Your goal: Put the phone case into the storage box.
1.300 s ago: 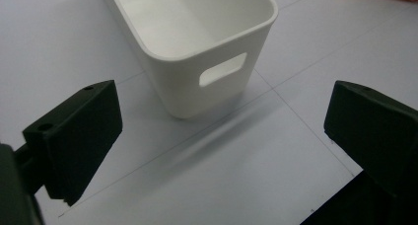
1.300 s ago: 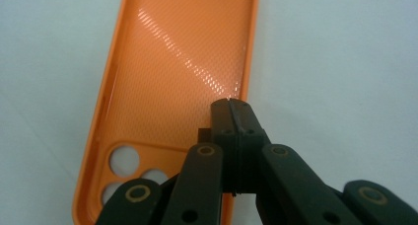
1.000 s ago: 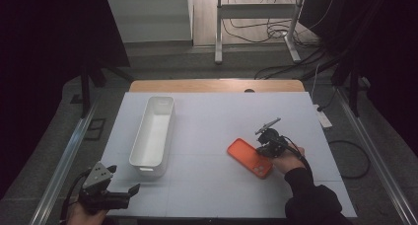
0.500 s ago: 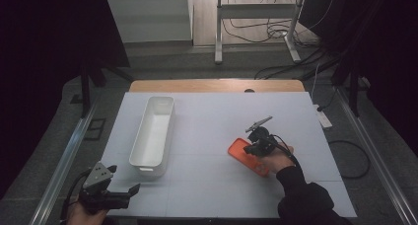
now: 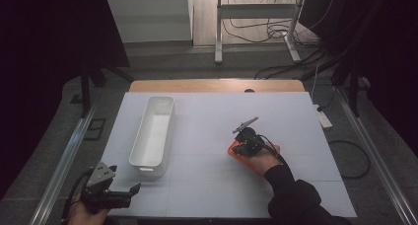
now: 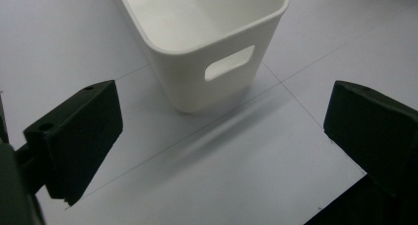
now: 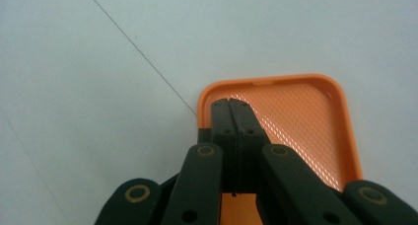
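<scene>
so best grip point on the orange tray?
Probably the raised rim of the orange tray, pinched over a long edge from above. It lies flat on the table, so only the lip gives the jaws purchase. The right gripper is above it with jaws closed; whether they pinch the rim is unclear.

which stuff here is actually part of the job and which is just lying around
In the job:
- orange tray, on the table
- right gripper, jaws shut, over the tray's near left part
- white bin, standing empty to the left

Lying about:
- left gripper, jaws open, idle at the table's near left corner
- cables on the floor beyond the table
</scene>
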Available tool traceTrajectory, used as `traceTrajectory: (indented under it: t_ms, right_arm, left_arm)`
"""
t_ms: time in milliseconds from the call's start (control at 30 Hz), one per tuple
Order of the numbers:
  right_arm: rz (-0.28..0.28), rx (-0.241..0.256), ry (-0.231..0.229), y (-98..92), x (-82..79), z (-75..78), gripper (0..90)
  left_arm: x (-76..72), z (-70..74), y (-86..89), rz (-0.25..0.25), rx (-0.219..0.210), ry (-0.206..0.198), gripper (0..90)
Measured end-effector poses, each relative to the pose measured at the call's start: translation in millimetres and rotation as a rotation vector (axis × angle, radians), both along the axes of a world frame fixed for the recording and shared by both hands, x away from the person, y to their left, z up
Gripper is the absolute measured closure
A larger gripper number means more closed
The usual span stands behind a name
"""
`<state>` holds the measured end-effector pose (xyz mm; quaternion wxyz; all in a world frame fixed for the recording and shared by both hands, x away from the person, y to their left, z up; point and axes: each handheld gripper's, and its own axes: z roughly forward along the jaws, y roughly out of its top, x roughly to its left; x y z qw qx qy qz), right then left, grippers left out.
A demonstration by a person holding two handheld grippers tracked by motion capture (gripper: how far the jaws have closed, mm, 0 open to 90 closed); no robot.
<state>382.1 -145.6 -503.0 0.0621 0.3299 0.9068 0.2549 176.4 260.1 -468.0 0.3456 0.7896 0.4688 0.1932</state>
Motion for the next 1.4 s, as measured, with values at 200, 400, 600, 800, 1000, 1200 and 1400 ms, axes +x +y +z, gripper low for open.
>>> traceTrajectory:
  t_ms: [200, 400, 600, 800, 1000, 1200, 1400]
  right_arm:
    - [0.023, -0.006, 0.004, 8.8, -2.8, -2.7, 89.0]
    - [0.065, -0.009, 0.019, 14.0, -10.7, -2.8, 89.1]
    - [0.099, -0.010, 0.037, 18.4, -24.2, -2.6, 89.0]
    - [0.134, -0.016, 0.064, 15.4, -36.8, -3.3, 89.1]
    - [0.148, -0.017, 0.086, 9.2, -45.7, -2.6, 89.0]
    - [0.165, -0.028, 0.110, -0.2, -55.4, -1.2, 89.0]
    - [0.169, -0.036, 0.126, -11.4, -61.8, 0.1, 89.0]
  left_arm:
    - [-0.2, 0.0, 0.0, -0.004, -0.001, -0.001, 2.3]
    - [-0.5, 0.1, 0.0, -0.008, -0.002, -0.003, 2.3]
    - [-0.6, 0.0, 0.1, -0.009, -0.005, -0.006, 2.3]
    - [-0.6, 0.2, 0.0, -0.009, -0.003, -0.005, 2.3]
    - [-0.7, 0.3, -0.1, -0.010, -0.002, -0.007, 2.3]
    - [-0.8, 0.3, 0.0, -0.010, -0.004, -0.008, 2.3]
    - [-0.7, 0.4, -0.7, -0.012, 0.001, -0.008, 2.3]
